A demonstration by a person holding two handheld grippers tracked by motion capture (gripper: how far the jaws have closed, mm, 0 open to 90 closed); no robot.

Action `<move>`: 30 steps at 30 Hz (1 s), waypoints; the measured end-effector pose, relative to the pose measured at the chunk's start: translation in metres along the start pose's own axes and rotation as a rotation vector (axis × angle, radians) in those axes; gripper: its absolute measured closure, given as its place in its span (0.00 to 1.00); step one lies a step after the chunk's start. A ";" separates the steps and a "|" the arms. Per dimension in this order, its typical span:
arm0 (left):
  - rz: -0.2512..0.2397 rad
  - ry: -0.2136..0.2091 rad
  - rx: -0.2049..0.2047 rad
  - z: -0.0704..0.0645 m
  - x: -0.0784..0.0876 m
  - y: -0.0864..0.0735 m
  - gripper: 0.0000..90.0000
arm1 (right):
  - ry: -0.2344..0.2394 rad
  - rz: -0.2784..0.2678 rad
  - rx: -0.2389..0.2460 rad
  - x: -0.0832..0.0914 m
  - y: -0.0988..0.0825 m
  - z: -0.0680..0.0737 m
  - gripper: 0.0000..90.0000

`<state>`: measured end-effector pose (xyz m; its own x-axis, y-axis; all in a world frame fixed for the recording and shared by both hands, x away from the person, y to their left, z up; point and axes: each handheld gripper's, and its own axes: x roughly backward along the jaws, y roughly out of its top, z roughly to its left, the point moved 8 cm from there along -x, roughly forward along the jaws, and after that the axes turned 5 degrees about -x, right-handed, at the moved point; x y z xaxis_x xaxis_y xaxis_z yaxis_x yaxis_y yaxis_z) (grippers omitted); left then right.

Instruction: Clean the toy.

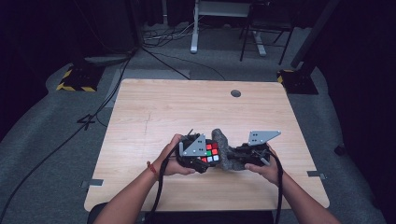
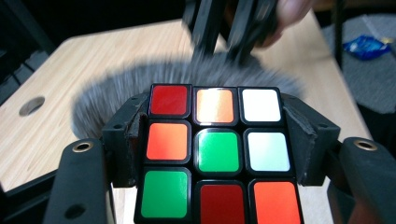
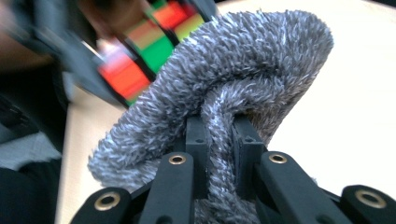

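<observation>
A colour cube with red, orange, green and white stickers is clamped between the jaws of my left gripper, just above the table near its front middle. A fluffy grey cloth presses against the cube's far side. My right gripper is shut on a fold of that grey cloth, and the cube shows blurred behind it. In the left gripper view the cloth rises behind the cube, with the right gripper above it.
The wooden table has a round cable hole near its far edge. Beyond it lie floor cables, a desk frame and yellow-black striped stand bases. A blue wrapper lies on the grey floor.
</observation>
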<state>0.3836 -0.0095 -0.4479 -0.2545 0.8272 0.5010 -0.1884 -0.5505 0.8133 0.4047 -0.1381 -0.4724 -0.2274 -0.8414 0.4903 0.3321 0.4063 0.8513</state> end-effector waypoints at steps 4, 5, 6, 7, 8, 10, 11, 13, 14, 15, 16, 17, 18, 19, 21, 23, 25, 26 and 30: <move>-0.017 -0.002 -0.001 -0.001 0.001 0.002 0.37 | -0.018 0.047 -0.009 -0.006 -0.006 -0.005 0.89; -0.025 -0.007 -0.004 -0.001 0.002 0.004 0.37 | -0.011 0.053 -0.018 -0.007 -0.008 -0.005 0.89; -0.031 -0.011 -0.003 -0.001 0.003 0.005 0.37 | -0.009 0.071 -0.020 -0.009 -0.010 -0.005 0.89; -0.041 -0.008 -0.003 -0.002 0.004 0.006 0.37 | -0.014 0.082 -0.019 -0.011 -0.012 -0.006 0.89; -0.054 -0.012 0.000 -0.002 0.004 0.008 0.37 | -0.005 0.087 -0.025 -0.012 -0.014 -0.005 0.89; -0.075 -0.013 0.005 -0.002 0.006 0.011 0.37 | 0.018 0.101 -0.030 -0.016 -0.017 -0.003 0.89; -0.083 -0.004 0.000 -0.001 0.008 0.012 0.37 | 0.023 0.109 -0.026 -0.017 -0.017 -0.002 0.89; -0.093 -0.013 0.008 -0.001 0.008 0.013 0.37 | 0.066 0.083 -0.040 -0.018 -0.015 0.003 0.89; -0.095 -0.010 0.007 -0.001 0.008 0.012 0.37 | 0.085 0.066 -0.044 -0.017 -0.013 0.005 0.89; -0.101 -0.013 0.016 -0.001 0.007 0.011 0.37 | 0.101 0.048 -0.048 -0.015 -0.010 0.007 0.89; -0.102 -0.015 0.020 0.001 0.008 0.010 0.37 | 0.112 0.031 -0.045 -0.013 -0.008 0.008 0.89; -0.098 -0.014 0.028 0.002 0.008 0.009 0.37 | 0.105 0.026 -0.047 -0.011 -0.008 0.007 0.89; -0.101 -0.012 0.030 0.003 0.009 0.008 0.37 | 0.112 0.014 -0.053 -0.010 -0.007 0.006 0.89; -0.098 -0.012 0.035 0.004 0.009 0.007 0.37 | 0.117 -0.002 -0.061 -0.008 -0.007 0.005 0.89; -0.087 -0.010 0.038 0.005 0.009 0.005 0.36 | 0.116 -0.017 -0.060 -0.005 -0.005 0.003 0.89; -0.081 -0.017 0.046 0.006 0.010 0.002 0.36 | 0.117 -0.034 -0.065 -0.002 -0.003 0.002 0.89; -0.073 -0.016 0.045 0.006 0.010 0.001 0.37 | 0.116 -0.043 -0.059 0.000 -0.001 0.002 0.90; -0.068 -0.015 0.045 0.007 0.010 0.000 0.37 | 0.115 -0.046 -0.059 0.001 -0.001 0.002 0.89; -0.051 -0.014 0.047 0.006 0.009 -0.002 0.36 | 0.112 -0.050 -0.059 0.001 0.000 0.002 0.90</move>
<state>0.3876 -0.0003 -0.4433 -0.2321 0.8557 0.4625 -0.1562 -0.5021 0.8506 0.4026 -0.1387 -0.4718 -0.1425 -0.8961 0.4204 0.3764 0.3437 0.8603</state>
